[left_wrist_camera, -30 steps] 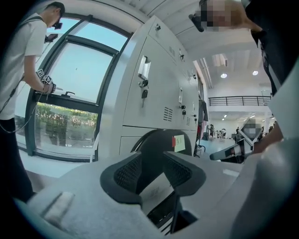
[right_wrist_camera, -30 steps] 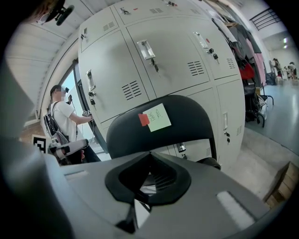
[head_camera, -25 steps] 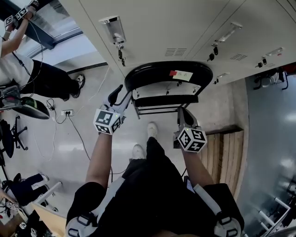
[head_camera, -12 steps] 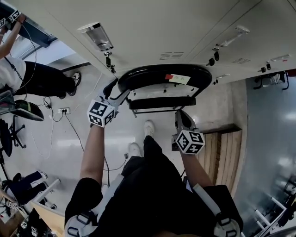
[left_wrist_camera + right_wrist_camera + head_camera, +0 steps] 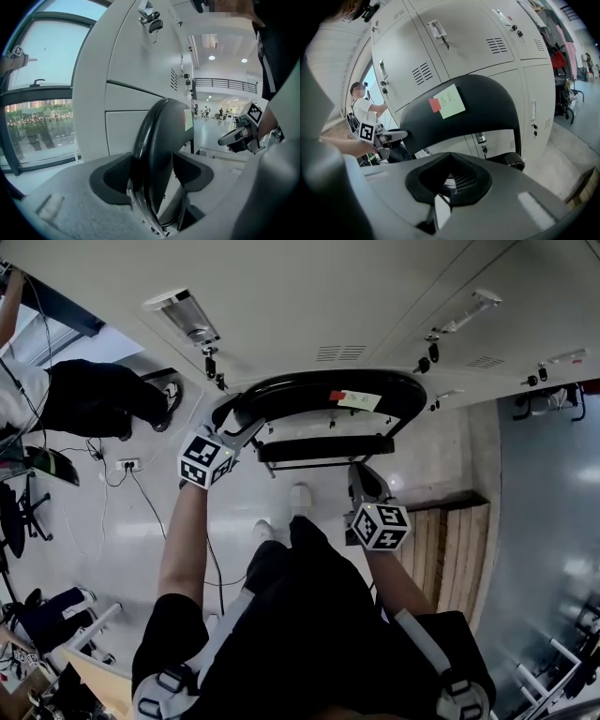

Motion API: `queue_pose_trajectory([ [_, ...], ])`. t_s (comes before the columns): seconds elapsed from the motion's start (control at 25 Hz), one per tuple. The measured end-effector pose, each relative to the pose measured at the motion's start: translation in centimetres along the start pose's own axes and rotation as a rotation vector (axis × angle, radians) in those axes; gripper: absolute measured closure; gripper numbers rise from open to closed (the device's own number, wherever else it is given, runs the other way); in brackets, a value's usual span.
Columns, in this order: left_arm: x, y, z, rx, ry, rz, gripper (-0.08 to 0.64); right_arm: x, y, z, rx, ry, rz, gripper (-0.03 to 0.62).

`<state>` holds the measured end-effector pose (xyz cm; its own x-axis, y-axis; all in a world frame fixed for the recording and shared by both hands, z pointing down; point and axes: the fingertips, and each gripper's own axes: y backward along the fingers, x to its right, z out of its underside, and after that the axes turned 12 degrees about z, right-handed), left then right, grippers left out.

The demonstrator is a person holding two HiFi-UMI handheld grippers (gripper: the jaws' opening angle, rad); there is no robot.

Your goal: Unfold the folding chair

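The black folding chair (image 5: 328, 390) leans folded against the grey lockers, with a green note (image 5: 354, 398) on its backrest. My left gripper (image 5: 228, 416) is at the backrest's left edge. In the left gripper view its jaws (image 5: 154, 176) stand wide on either side of that edge (image 5: 161, 136); they have just been opening, and I see no pad pressing. My right gripper (image 5: 361, 474) points at the folded seat (image 5: 323, 448) from below and is shut. In the right gripper view its pads (image 5: 447, 180) are closed with nothing held, and the backrest (image 5: 483, 108) rises behind.
Grey lockers (image 5: 309, 306) with handles and keys stand right behind the chair. A wooden slatted panel (image 5: 459, 549) lies on the floor at the right. Another person (image 5: 94, 399) stands at the left beside cables and a power strip (image 5: 128, 465). My feet (image 5: 300, 498) are under the chair.
My left gripper has moved in and down onto the backrest's left edge, and its jaws have widened. The right gripper has barely shifted. The person at the left has stepped nearer.
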<state>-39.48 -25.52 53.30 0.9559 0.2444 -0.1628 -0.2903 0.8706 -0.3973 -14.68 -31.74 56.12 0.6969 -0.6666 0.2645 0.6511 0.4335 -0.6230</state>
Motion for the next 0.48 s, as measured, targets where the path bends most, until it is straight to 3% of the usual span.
queue_pose_trajectory([
  [0.2, 0.2, 0.0, 0.2, -0.015, -0.034, 0.002, 0.302, -0.5, 0.5, 1.0, -0.024, -0.003, 0.012, 0.586],
  [0.48, 0.1, 0.2, 0.2, 0.023, -0.071, 0.015, 0.335, -2.6, 0.3, 4.8, -0.101, -0.104, 0.057, 0.586],
])
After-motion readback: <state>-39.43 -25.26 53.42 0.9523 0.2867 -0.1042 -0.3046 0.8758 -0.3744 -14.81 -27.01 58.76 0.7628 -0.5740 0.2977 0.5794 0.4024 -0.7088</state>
